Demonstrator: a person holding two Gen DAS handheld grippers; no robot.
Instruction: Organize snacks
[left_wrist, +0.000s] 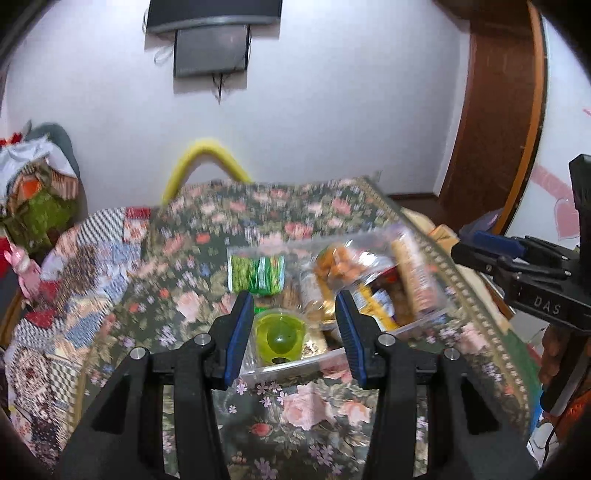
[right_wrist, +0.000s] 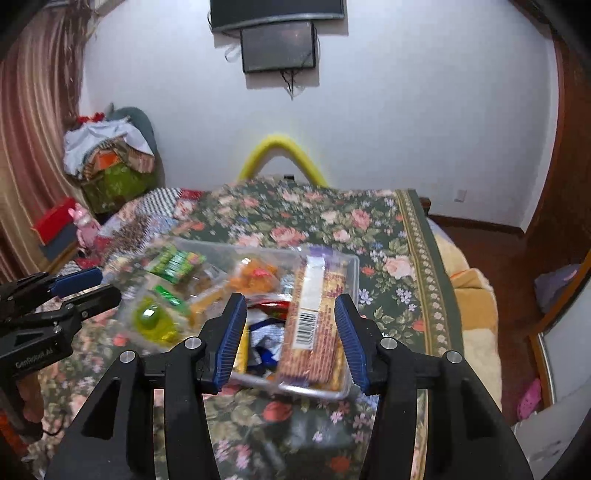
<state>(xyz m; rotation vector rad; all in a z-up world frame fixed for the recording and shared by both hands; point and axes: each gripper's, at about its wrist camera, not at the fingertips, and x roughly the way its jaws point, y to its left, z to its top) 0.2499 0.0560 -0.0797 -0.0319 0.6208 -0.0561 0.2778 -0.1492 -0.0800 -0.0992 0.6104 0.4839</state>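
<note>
A clear plastic container (right_wrist: 334, 393) full of snacks is seen in the lower middle of the right wrist view, set on a bed covered by a floral spread (right_wrist: 369, 221). Inside it, a long biscuit pack (right_wrist: 314, 314) with a barcode lies along the right side, an orange snack bag (right_wrist: 255, 277) sits near the middle, a green packet (right_wrist: 175, 262) lies toward the upper left, and a green jelly cup (right_wrist: 149, 319) is placed at the left. The right hand-held gripper (right_wrist: 290, 321) is held above the container's near edge with its jaws apart; nothing is pressed between the blue pads. In the left wrist view the left hand-held gripper (left_wrist: 295, 321) is likewise shown with jaws parted and nothing gripped, the jelly cup (left_wrist: 280, 338) being framed below and between them. A yellow curved tube (right_wrist: 282, 155) is seen beyond the bed, and a dark wall-mounted screen (right_wrist: 279, 46) appears at the top centre.
</note>
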